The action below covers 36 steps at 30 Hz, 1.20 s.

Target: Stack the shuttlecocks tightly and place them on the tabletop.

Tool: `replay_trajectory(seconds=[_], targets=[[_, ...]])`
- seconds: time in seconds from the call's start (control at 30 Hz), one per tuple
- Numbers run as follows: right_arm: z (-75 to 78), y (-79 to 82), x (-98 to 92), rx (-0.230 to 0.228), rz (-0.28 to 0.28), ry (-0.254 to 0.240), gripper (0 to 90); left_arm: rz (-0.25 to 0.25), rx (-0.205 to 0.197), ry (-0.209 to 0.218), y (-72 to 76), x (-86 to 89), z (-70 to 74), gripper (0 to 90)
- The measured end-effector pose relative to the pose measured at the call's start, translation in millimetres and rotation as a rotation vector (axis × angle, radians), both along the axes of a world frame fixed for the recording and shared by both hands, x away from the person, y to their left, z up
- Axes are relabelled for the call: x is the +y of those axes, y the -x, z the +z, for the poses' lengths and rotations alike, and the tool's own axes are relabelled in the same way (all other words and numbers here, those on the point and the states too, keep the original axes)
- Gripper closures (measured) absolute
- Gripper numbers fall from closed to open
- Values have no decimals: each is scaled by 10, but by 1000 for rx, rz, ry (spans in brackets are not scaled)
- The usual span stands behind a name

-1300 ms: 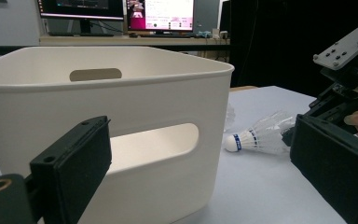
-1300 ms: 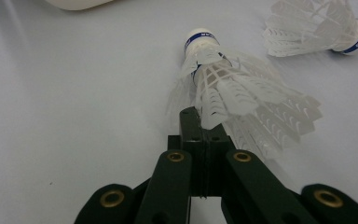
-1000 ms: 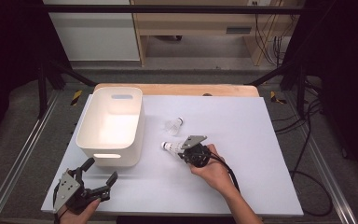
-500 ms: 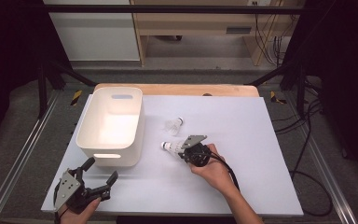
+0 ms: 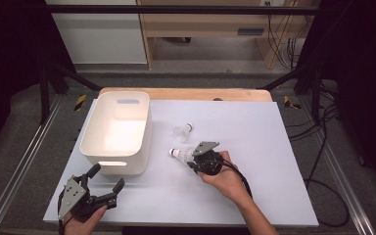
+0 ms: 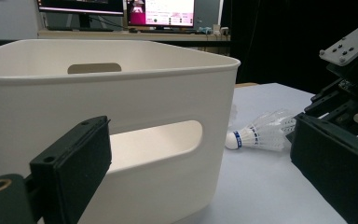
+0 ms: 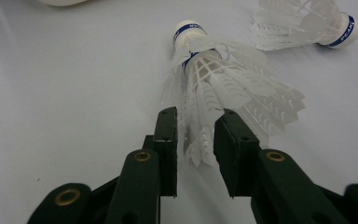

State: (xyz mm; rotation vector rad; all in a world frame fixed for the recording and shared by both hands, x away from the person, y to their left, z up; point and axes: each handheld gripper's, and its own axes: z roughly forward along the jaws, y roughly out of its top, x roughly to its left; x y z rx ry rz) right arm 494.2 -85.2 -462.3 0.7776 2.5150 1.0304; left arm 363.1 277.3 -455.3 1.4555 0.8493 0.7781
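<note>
A white shuttlecock (image 7: 214, 79) lies on the white table top (image 5: 254, 147), cork pointing away from my right gripper (image 7: 196, 135). Its feather skirt sits between the jaws, which have just been opening; a narrow gap shows at the left pad (image 7: 168, 140), so nothing is gripped. From above, that shuttlecock (image 5: 181, 153) lies just right of the white bin (image 5: 144, 132), with the right gripper (image 5: 192, 157) behind it. A second shuttlecock (image 5: 182, 131) (image 7: 307, 23) lies loose a little farther back. My left gripper (image 5: 107, 177) rests open and empty at the table's near left, facing the bin wall (image 6: 168, 93).
The bin looks empty, and it has a handle slot (image 6: 154, 144) in the near wall. A wooden strip (image 5: 186, 94) runs along the table's far edge. Metal frame rails (image 5: 24, 161) flank both sides, and cables (image 5: 323, 161) trail on the floor at the right.
</note>
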Motion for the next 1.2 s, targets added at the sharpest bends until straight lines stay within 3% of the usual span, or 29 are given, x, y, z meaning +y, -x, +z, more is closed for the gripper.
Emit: replay_trajectory(seconds=[0.47, 0.93, 1.2], targets=[[29, 68, -89, -4, -36, -16, 566, -5, 1, 1, -19, -36, 14, 52], [79, 217, -264, -24, -73, -35, 375, -26, 2, -39, -19, -138, 133, 45], [141, 274, -336, -14, -103, -40, 258, -25, 4, -22, -8, -131, 54, 45]])
